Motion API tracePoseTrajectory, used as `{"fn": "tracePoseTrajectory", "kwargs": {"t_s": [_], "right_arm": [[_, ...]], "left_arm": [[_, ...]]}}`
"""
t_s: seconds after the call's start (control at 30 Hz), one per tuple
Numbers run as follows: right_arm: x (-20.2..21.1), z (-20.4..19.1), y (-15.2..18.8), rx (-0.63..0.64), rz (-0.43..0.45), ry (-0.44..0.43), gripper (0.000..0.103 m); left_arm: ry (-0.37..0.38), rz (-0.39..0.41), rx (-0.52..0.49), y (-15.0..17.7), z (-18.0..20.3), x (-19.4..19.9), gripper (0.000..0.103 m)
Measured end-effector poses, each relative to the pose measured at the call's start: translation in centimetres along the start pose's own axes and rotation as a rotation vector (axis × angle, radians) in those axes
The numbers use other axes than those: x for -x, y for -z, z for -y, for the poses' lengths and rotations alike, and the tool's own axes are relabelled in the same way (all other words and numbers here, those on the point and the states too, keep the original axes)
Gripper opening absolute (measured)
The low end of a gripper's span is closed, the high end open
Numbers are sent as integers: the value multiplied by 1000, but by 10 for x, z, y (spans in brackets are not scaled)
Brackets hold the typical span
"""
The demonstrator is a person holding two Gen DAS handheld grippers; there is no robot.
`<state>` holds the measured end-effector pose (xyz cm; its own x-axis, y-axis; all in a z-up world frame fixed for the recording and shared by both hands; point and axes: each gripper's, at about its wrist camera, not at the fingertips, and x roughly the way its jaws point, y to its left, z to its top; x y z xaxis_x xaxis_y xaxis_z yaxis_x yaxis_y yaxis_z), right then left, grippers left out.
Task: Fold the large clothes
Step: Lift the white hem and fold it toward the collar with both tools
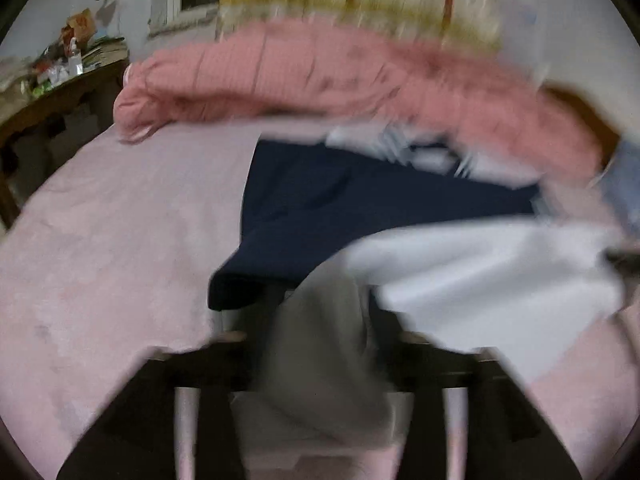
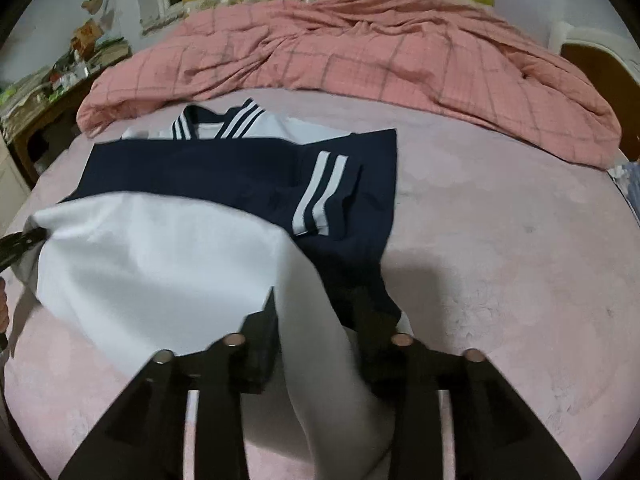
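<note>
**Both grippers lifting the white hem of a sailor-style top on a bed**

A large navy and white garment (image 2: 240,184) is lying on a pink bedsheet (image 2: 500,260). Its long axis is running away from the grippers: the striped collar (image 2: 218,122) is sitting at the far end, near a rumpled pink checked quilt (image 2: 360,48), and the white lower panel (image 2: 160,264) is nearest the tools. A navy sleeve cuff with two white stripes (image 2: 318,196) is lying across the middle.

The right gripper (image 2: 316,344) is pinching a fold of white cloth, which is bunching between its narrowed fingers. The left gripper (image 1: 316,336) is likewise closing on a grey-looking strip of the same fabric, though its view is heavily blurred. In the right view the left tool is appearing at the panel's far left corner (image 2: 24,240), so the two are holding opposite ends of the near hem, with the hem stretched crosswise between them.

The coming fold probably calls for carrying this hem forward, toward the collar, along the garment's length; both hands look about equally placed.

A cluttered wooden side table (image 2: 48,92) is standing left of the bed. No brand, label or readable writing is showing anywhere.
</note>
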<state>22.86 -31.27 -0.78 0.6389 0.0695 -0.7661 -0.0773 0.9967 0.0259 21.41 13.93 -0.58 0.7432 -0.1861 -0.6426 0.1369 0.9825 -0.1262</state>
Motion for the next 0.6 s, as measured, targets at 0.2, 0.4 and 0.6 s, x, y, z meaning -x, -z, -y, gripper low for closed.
{"fn": "tracePoseTrajectory", "kwargs": {"t_s": [0.2,0.4,0.6], "right_arm": [[22,24,13,-86,24,-54,81],[51,50,33,-182,91,2,81],[29,61,30,-192,83,-10,17]], "left_arm": [[64,90,76,4,-20,53,87],[-53,25,49,12,-12,26,91],[-114,-29,25,20,-13,-19,14]]}}
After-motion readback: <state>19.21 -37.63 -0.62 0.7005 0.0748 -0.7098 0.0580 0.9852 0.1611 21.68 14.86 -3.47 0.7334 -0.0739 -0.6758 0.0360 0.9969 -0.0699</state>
